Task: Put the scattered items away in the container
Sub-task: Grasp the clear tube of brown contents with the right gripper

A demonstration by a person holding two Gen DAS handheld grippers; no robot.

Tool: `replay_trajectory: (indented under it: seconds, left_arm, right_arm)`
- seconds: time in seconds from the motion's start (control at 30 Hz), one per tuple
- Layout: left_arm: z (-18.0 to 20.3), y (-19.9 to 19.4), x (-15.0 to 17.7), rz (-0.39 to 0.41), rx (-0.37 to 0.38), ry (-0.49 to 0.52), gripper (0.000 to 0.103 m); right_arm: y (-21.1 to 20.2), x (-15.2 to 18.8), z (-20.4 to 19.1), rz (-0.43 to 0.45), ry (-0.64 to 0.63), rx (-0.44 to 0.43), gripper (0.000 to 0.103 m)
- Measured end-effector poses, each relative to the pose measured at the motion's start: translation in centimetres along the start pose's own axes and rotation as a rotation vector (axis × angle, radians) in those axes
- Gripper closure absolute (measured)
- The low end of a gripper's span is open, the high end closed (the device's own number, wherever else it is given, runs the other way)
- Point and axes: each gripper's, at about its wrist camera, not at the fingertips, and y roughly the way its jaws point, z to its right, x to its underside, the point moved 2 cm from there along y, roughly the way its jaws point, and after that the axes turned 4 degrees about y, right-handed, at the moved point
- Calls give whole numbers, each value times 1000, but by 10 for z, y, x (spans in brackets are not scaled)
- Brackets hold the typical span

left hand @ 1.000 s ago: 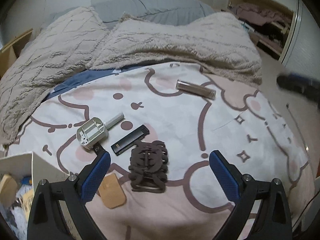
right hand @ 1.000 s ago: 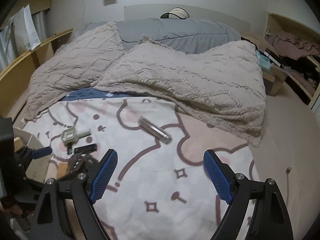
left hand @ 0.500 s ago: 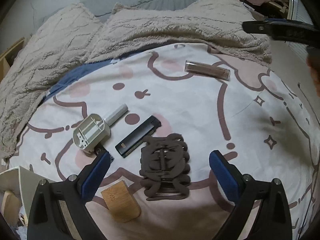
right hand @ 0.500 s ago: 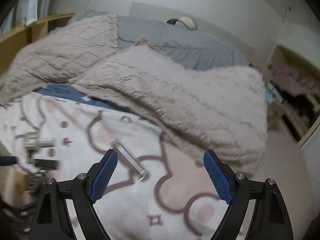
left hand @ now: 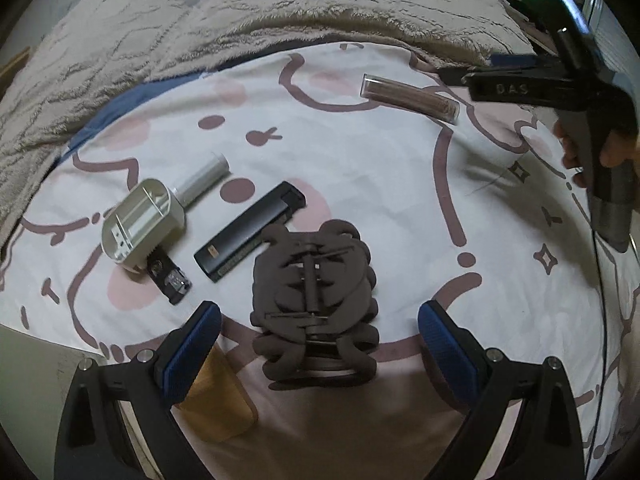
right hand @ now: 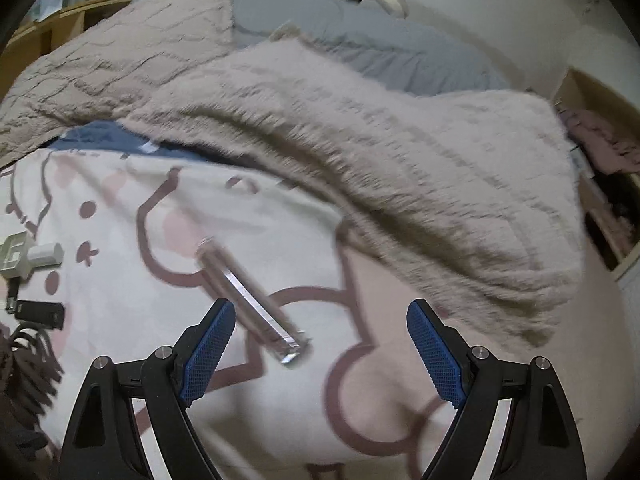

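Both tools gaping: left tool point(left hand: 319, 334) straddling hair claw point(left hand: 316, 308); right tool point(right hand: 316, 344) should be centring over clear tube point(right hand: 250, 300) before closing.

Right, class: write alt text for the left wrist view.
An open left gripper hangs above a brown hair claw on a cartoon-print bedsheet. Nearby lie a black lighter, a clear tube, a beige plastic part and a tan tag.

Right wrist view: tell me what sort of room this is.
Almost certainly a bedroom. A fluffy beige blanket lies rumpled over a cartoon-print bedsheet, with a grey pillow against the wall behind.
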Motion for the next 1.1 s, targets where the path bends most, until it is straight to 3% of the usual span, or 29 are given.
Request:
replay_trajectory:
  seconds: [0.43, 0.53, 0.67, 0.77, 0.9, 1.0, 1.1]
  left_arm:
    - [5, 3, 4, -24, 72, -7, 5]
    - [7, 4, 5, -30, 85, -3, 5]
    - [7, 6, 7, -42, 93, -7, 5]
    - [5, 6, 7, -43, 110, -20, 5]
    - [3, 4, 7, -42, 137, -43, 5]
    - [3, 2, 6, -32, 148, -55, 5]
    - [-3, -2, 3, -2, 133, -92, 20]
  right_arm:
    - [35, 0, -18, -47, 17, -164, 15]
    - [46, 2, -18, -107, 25, -196, 15]
    - [44, 9, -22, -191, 7, -303, 15]
    - [29, 14, -26, -257, -18, -474, 15]
    - [9, 17, -32, -291, -43, -596, 15]
    - [-6, 11, -34, -211, -58, -561, 15]
    - [-5, 1, -29, -134, 4, -418, 15]
